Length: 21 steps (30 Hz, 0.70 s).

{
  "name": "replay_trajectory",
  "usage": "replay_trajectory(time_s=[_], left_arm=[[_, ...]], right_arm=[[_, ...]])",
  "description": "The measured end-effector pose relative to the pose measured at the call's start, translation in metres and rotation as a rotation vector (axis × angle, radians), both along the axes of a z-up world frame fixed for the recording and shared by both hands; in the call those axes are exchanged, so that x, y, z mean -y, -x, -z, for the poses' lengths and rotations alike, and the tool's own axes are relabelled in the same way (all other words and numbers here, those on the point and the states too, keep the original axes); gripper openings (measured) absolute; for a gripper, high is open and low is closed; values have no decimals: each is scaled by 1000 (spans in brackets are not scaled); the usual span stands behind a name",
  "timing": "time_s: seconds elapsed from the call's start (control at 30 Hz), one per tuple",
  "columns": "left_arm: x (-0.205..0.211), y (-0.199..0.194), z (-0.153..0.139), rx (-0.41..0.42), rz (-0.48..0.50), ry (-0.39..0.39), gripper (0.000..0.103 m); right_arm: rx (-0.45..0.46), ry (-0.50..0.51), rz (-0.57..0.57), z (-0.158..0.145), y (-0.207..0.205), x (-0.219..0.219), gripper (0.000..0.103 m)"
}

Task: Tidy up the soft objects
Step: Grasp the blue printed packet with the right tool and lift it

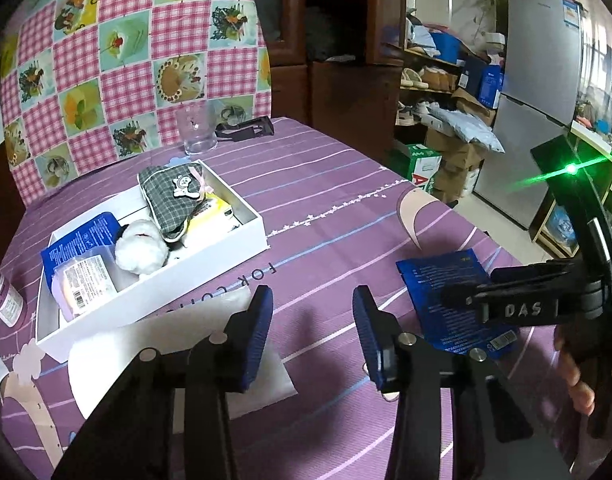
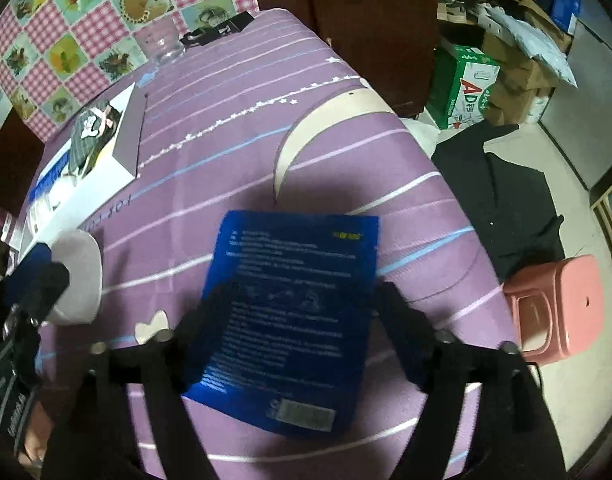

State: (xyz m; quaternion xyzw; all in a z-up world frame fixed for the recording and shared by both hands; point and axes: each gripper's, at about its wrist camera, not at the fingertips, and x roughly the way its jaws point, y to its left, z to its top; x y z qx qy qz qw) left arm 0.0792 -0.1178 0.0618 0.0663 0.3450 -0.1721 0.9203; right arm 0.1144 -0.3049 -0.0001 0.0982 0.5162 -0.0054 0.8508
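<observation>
A blue flat packet (image 2: pixel 294 312) lies on the purple striped tablecloth; it also shows in the left wrist view (image 1: pixel 446 296). My right gripper (image 2: pixel 294 300) is open, its fingers straddling the packet just above it. My left gripper (image 1: pixel 312 320) is open and empty, above a white soft pad (image 1: pixel 178 344) on the cloth. A white box (image 1: pixel 234 244) holds a grey plaid pouch (image 1: pixel 170 196), a white plush ball (image 1: pixel 140 248), another blue packet (image 1: pixel 78 240) and small packs.
A clear glass (image 1: pixel 196 128) and a black clip (image 1: pixel 246 128) stand at the table's far edge by a pink chequered chair back. A purple bottle (image 1: pixel 2 292) is at the left. A pink stool (image 2: pixel 562 304) and boxes are on the floor right.
</observation>
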Motion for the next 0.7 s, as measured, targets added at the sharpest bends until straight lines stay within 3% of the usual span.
replay_trajectory(time_s=[0.17,0.47,0.57,0.63,0.67,0.7], left_arm=[[0,-1,-1,29,-44,-61,42],[-18,-6,-10,47,-109,-9,54],[-24,-9,-11,38,-124,8,54],[-27,-11,-10,36,-132,10,54],[-27,-11,-10,35,-134,12,54],[-28,-12,-10,34,-136,14,54]], right_arm=[[-62,137,-74,8,-8,-31,103],[-49,144,-91,9,-6,-35,103],[-32,143,-63,5,-2,-29,88],[-14,102,-31,-1,0,-16,64],[-13,74,-19,-3,0,-9,59],[-12,65,2,-4,1,-2,41]])
